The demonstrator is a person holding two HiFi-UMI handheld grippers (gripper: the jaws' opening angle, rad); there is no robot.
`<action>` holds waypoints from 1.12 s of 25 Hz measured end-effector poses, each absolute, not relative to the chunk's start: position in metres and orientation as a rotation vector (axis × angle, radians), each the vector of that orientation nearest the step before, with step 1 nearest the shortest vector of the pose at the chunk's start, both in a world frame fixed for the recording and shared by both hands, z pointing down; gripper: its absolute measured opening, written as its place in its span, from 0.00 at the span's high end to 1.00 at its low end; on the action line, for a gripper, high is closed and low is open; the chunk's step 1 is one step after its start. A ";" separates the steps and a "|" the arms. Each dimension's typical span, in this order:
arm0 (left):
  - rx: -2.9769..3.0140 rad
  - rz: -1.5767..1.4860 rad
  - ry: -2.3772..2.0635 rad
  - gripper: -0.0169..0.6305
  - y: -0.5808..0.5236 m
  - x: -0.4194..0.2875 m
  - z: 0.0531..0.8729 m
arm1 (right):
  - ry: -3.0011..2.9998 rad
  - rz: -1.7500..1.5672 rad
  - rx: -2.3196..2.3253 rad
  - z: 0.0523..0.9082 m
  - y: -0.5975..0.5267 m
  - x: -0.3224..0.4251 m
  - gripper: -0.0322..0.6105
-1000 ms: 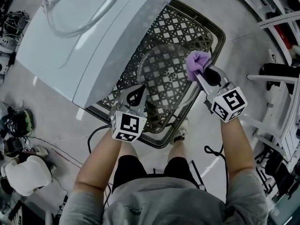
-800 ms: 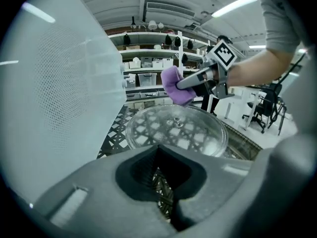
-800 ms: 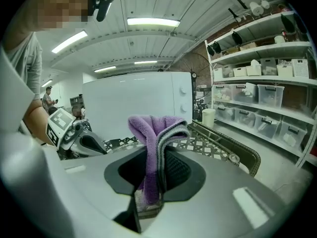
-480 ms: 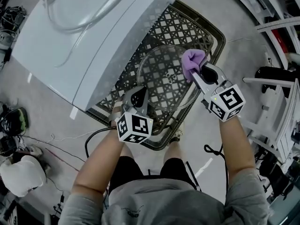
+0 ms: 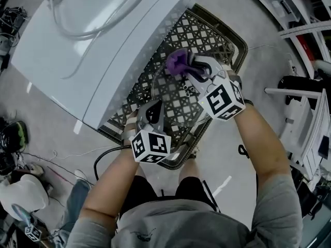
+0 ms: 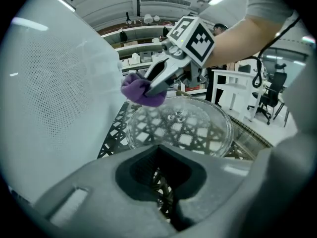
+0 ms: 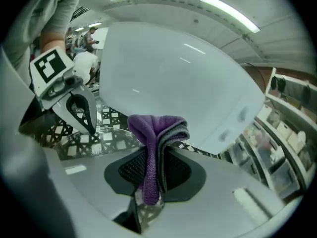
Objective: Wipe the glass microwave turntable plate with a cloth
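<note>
A clear glass turntable plate [image 5: 173,94] is held above a black lattice basket [image 5: 234,39]. My left gripper [image 5: 153,111] is at the plate's near rim and shut on it; in the left gripper view the plate [image 6: 181,128] runs right into the jaws [image 6: 159,162]. My right gripper [image 5: 187,66] is shut on a folded purple cloth [image 5: 177,61] and presses it on the plate's far left part. The right gripper view shows the cloth [image 7: 156,130] pinched between the pads, with the left gripper [image 7: 89,123] across the plate [image 7: 106,135]. From the left gripper view, the cloth [image 6: 141,89] touches the far rim.
A large white appliance [image 5: 103,35] with a cable on top lies close along the basket's left side. White shelving and frames [image 5: 305,102] stand to the right. Cables and gear [image 5: 15,138] litter the floor at the left.
My right gripper has swept the cloth from the plate's right rim across to its far left part. The left gripper has stayed on the near rim, shifting only slightly.
</note>
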State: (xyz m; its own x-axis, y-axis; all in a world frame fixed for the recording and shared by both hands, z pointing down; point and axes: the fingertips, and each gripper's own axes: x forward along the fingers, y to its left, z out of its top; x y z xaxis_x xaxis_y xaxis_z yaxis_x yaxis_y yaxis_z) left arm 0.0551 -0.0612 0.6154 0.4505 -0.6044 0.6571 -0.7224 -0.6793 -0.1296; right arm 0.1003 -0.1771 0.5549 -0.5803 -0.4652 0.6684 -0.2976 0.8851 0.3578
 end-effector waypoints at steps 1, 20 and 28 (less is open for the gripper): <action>2.528 1.038 -1.166 0.97 -0.061 0.055 0.615 | -2.202 -0.320 0.498 0.560 -0.176 0.091 0.81; 2.524 1.031 -1.166 0.97 -0.061 0.054 0.616 | -1.926 -0.548 0.295 0.599 -0.185 0.097 0.81; 2.517 1.022 -1.158 0.97 -0.063 0.055 0.616 | -1.811 -0.509 0.336 0.597 -0.193 0.169 0.81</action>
